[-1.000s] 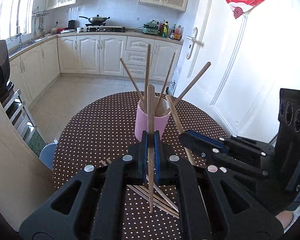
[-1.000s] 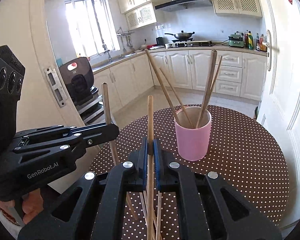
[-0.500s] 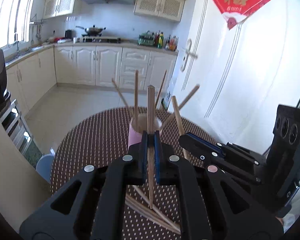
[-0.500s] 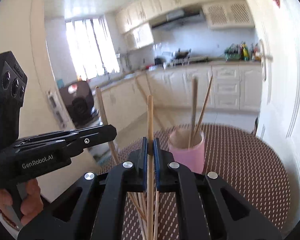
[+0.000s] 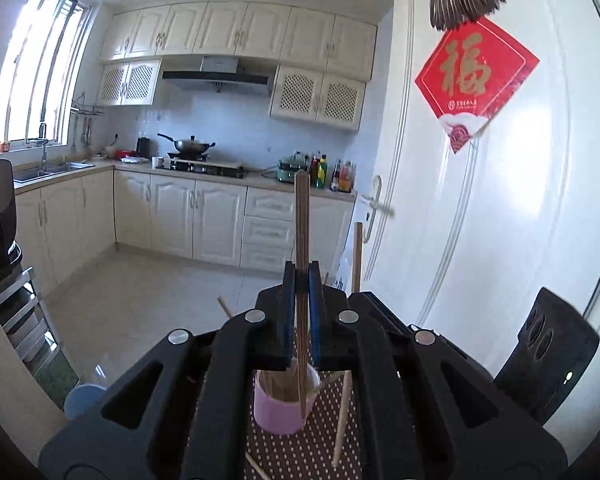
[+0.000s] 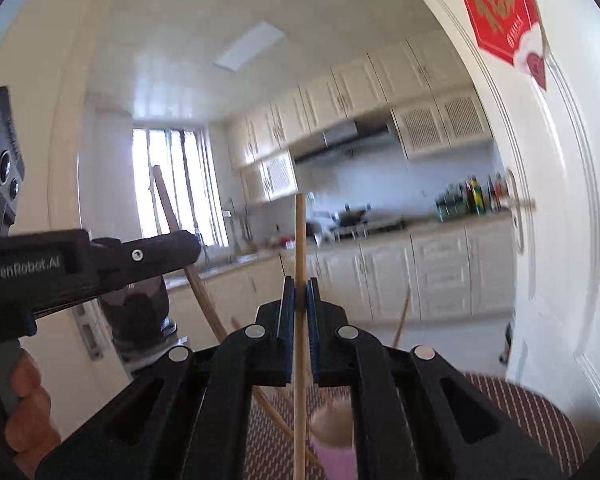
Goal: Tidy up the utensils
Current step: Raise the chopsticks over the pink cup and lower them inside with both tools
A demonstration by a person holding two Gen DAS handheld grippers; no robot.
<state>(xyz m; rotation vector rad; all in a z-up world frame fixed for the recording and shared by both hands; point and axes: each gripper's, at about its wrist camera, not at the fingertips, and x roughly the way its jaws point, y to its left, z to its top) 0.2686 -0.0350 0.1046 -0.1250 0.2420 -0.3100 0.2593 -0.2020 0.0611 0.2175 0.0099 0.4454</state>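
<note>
My left gripper [image 5: 301,280] is shut on a dark wooden chopstick [image 5: 301,224] held upright, its lower tip reaching into the pink cup [image 5: 284,412] below. Several chopsticks stand in that cup. My right gripper [image 6: 299,296] is shut on a lighter chopstick [image 6: 299,240], also upright, above and near the pink cup [image 6: 336,452], which is blurred. The right gripper's chopstick [image 5: 356,256] shows right of the cup in the left wrist view. The left gripper [image 6: 156,250] with its chopstick [image 6: 172,216] shows at the left in the right wrist view.
The cup stands on a round table with a brown dotted cloth [image 5: 316,452]. A loose chopstick [image 5: 256,468] lies on it near me. A white door [image 5: 480,240] stands close on the right. Kitchen cabinets [image 5: 204,216] and open floor lie beyond.
Both grippers have risen and tilted up with their chopsticks. The left chopstick's tip is now inside the pink cup. The cup has dropped low in both views.
</note>
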